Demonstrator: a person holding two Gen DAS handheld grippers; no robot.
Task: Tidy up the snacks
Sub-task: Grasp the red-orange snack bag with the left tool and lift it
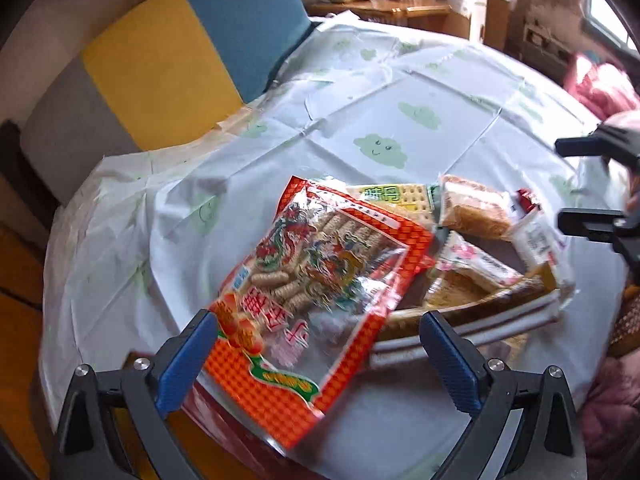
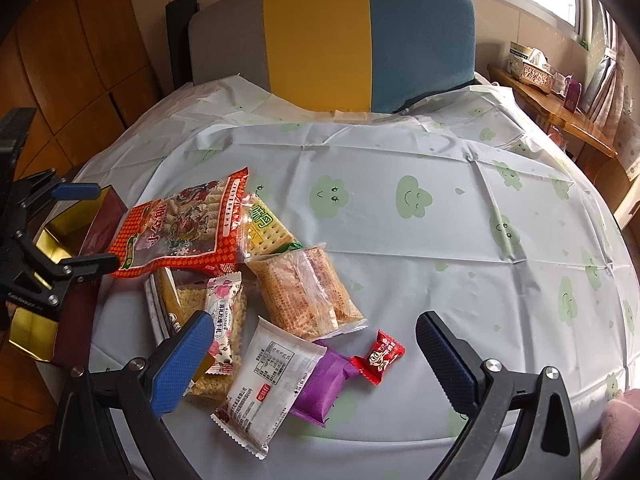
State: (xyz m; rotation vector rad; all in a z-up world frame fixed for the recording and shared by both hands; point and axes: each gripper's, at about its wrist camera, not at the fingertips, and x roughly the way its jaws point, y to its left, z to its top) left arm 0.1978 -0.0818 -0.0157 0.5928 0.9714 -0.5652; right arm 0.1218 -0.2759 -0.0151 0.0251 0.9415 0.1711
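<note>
Large red-and-orange checkered snack bag with a clear window (image 1: 316,300) lies tilted on top of the snack pile, its lower end between the left gripper (image 1: 320,364) fingers, which are spread wide and not touching it. Under it: green-yellow cracker packet (image 2: 266,228), clear-wrapped golden crisp cake (image 2: 308,292), pink floral bar wrapper (image 2: 222,316), white printed pouch (image 2: 268,384), purple packet (image 2: 326,384), small red candy wrapper (image 2: 380,356). All on the desk, covered by a white cloth with green clouds (image 2: 400,240). Red box with gold lining (image 2: 56,240) sits at the desk's left edge. Right gripper (image 2: 314,356) fingers apart, empty, above the pouch.
</note>
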